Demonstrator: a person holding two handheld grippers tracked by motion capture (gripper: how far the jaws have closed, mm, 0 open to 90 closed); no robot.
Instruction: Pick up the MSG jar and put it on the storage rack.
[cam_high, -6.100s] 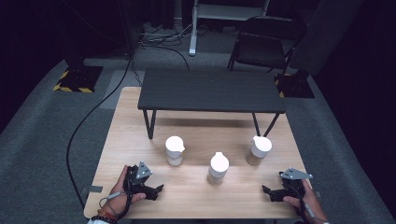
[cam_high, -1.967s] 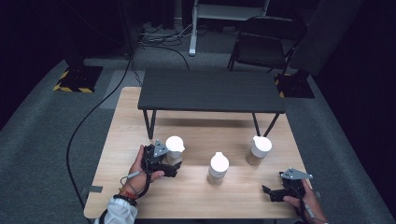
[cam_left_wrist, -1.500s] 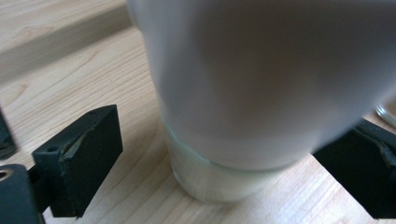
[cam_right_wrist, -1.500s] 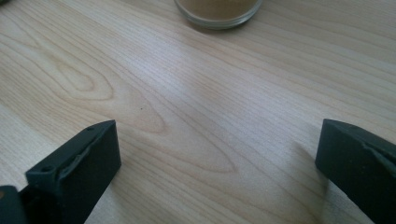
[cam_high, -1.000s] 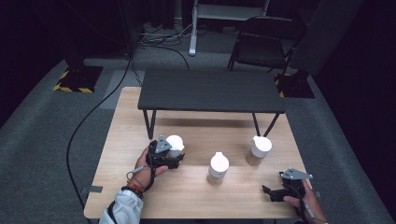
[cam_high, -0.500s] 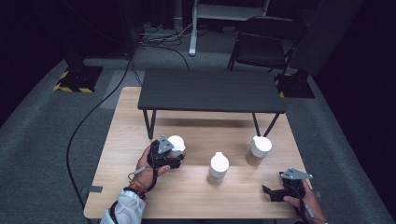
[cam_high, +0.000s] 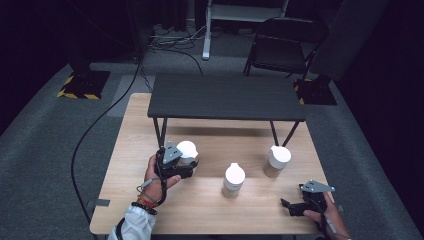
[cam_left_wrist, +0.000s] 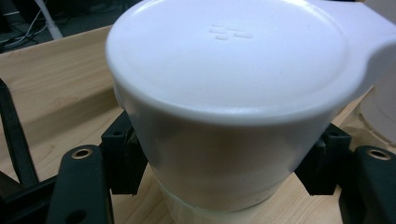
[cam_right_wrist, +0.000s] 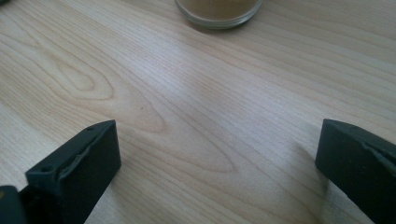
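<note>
Three glass jars with white lids and tan contents stand on the wooden table (cam_high: 210, 212): the left jar (cam_high: 187, 149), the middle jar (cam_high: 234, 179) and the right jar (cam_high: 276, 160). My left gripper (cam_high: 187, 167) has its jaws on either side of the left jar (cam_left_wrist: 224, 93), pads (cam_left_wrist: 123, 158) pressed against it just under the lid. The jar stands on the table. My right gripper (cam_high: 290, 206) rests open near the front right edge with bare wood between its jaws (cam_right_wrist: 219, 158). Ahead of it is a jar's glass base (cam_right_wrist: 217, 11).
A low black table (cam_high: 225, 97) stands across the back half of the wooden table, its legs just behind the jars. A black chair (cam_high: 285, 45) and cables lie on the floor beyond. Another white jar edge (cam_left_wrist: 378, 107) shows right of the held jar.
The left hand has come forward from the front edge to the left jar and the jaws now sit around it. In the last second it has barely moved. The right gripper has stayed put.
</note>
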